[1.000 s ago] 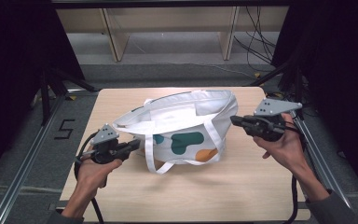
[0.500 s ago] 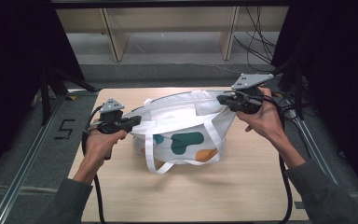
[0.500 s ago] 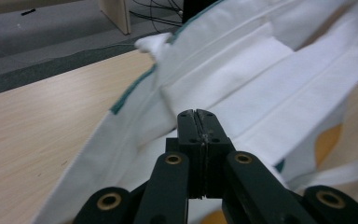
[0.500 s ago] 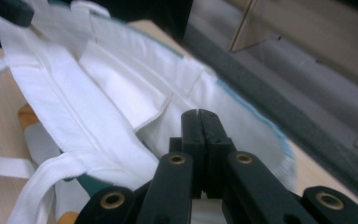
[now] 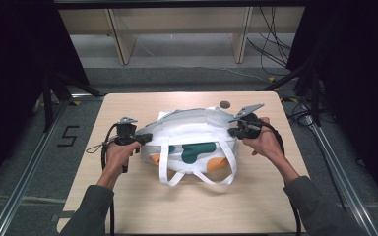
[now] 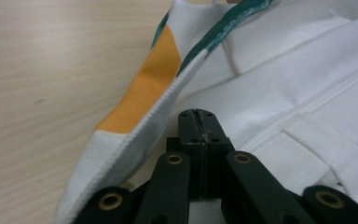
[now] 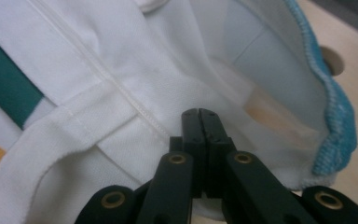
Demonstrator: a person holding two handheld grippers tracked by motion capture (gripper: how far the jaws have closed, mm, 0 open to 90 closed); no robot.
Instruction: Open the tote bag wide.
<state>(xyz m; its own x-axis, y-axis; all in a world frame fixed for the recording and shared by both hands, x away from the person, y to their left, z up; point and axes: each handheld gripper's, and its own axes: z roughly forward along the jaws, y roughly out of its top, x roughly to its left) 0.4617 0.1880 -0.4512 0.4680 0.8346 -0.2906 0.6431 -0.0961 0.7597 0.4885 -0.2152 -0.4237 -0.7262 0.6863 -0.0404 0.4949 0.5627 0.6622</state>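
A white cloth bag with green and orange patches lies flattened on the wooden table, its two handles looped toward me. My left gripper is shut at the bag's left end. In the left gripper view the closed jaws point at white fabric, with the orange-patched rim running past on the left. My right gripper is shut at the bag's right end, its tips against the white lining beside a blue-edged rim. I see no fabric pinched between either pair of jaws.
A small round hole in the tabletop lies just behind the bag's right end. Metal rails run along both sides of the table, a floor mark "5" lies at the left, and shelving stands behind the table.
Both grippers have come down from a raised position, toward me. The bag, puffed up with its mouth lifted half a second ago, now lies lower and flatter on the table.
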